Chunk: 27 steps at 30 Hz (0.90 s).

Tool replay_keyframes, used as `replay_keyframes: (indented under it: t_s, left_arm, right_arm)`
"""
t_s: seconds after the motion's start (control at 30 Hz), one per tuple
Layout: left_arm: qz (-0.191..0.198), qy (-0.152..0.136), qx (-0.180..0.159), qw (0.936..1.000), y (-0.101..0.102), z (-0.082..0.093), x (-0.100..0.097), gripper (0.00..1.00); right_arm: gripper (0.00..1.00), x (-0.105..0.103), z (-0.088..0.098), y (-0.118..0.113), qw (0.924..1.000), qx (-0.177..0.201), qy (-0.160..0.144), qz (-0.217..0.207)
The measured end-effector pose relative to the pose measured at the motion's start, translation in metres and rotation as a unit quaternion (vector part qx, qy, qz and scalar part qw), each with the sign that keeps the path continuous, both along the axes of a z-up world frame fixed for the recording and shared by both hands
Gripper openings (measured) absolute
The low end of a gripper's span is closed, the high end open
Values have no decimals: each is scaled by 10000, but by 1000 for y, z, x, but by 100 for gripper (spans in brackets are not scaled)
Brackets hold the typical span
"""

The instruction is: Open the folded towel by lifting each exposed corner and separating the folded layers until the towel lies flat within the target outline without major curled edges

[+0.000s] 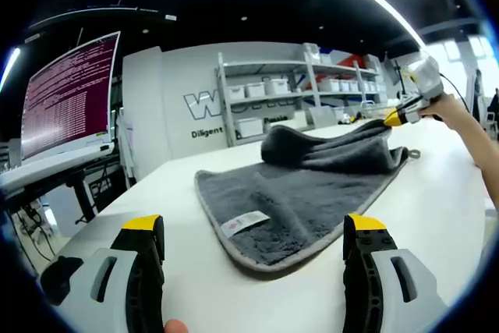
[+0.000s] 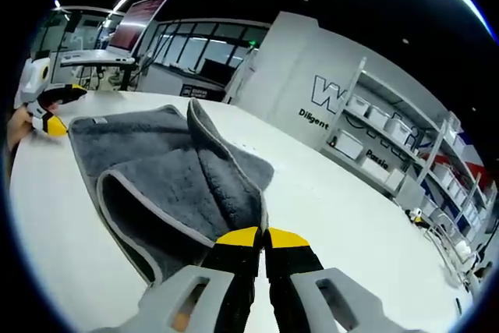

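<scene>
Your right gripper [image 2: 263, 241] is pinched on a far corner of the grey towel [image 1: 300, 193], holding a fold lifted off the white tabletop [image 1: 444, 193]. Your left gripper [image 1: 255, 241] is spread wide and empty, with the towel's labelled near edge just ahead of it. Draw the held corner outward and low, away from the left gripper, so the layer peels flat rather than curling.

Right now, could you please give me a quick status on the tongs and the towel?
Right tongs shut on towel corner, lifted. Left tongs open, short of the near edge. Far part folded over, not flat. White table, nothing blocking.
</scene>
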<state>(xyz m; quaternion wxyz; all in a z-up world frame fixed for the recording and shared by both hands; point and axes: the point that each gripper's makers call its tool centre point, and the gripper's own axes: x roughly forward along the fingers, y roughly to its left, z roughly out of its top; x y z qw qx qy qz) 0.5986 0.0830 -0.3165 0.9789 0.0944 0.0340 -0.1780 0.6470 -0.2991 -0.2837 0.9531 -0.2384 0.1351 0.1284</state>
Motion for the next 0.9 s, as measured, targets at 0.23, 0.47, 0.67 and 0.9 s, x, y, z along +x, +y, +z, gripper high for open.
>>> replay_keyframes:
  t_s: [0.23, 0.47, 0.67, 0.9]
  left_arm:
    - [-5, 3, 1, 10000, 0, 0, 0, 93]
    - [-4, 3, 0, 10000, 0, 0, 0, 93]
    - [-7, 7, 6, 10000, 0, -1, 0, 93]
    - [-14, 10, 13, 10000, -1, -1, 0, 93]
  right_arm:
    - [0, 0, 2, -1, 10000, -2, -50, -25]
    - [0, -1, 3, -3, 9999, 12, -88, -61]
    - [0, -2, 7, -7, 9997, 31, -178, -133]
    - [0, -3, 14, -10, 9991, 30, -355, -218]
